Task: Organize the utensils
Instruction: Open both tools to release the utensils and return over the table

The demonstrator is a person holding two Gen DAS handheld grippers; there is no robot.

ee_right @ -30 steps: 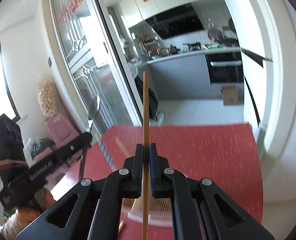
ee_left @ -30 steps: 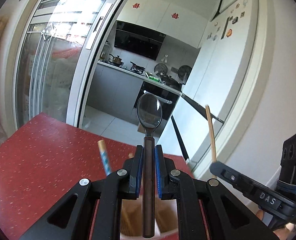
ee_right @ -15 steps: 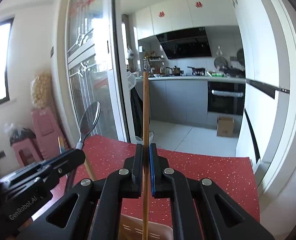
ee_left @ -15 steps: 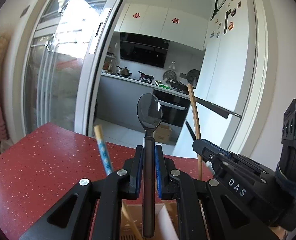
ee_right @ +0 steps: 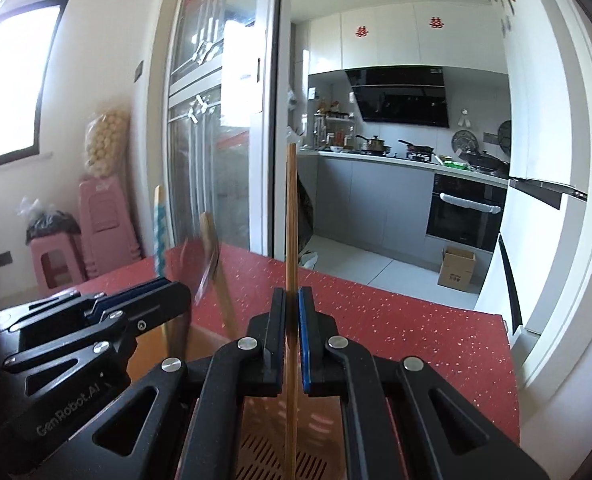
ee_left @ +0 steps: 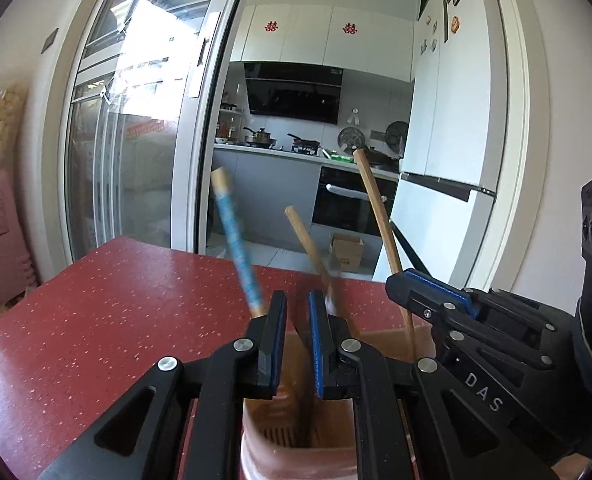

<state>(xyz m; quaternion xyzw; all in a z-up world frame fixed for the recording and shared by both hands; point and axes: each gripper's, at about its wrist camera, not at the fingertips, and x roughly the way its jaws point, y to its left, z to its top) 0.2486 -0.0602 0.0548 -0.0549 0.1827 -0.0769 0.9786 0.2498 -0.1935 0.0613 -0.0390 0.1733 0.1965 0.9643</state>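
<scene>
Right now my right claw (ee_right: 292, 300) is clenched on an upright wooden chopstick (ee_right: 291, 220), whose lower end hangs over the utensil holder (ee_right: 256, 456). My left claw (ee_left: 297, 304) sits just beside it, slightly parted and gripping nothing. A blue-patterned chopstick (ee_left: 236, 240) and a plain chopstick (ee_left: 308, 240) lean in the holder on the red table (ee_left: 96, 320).
</scene>
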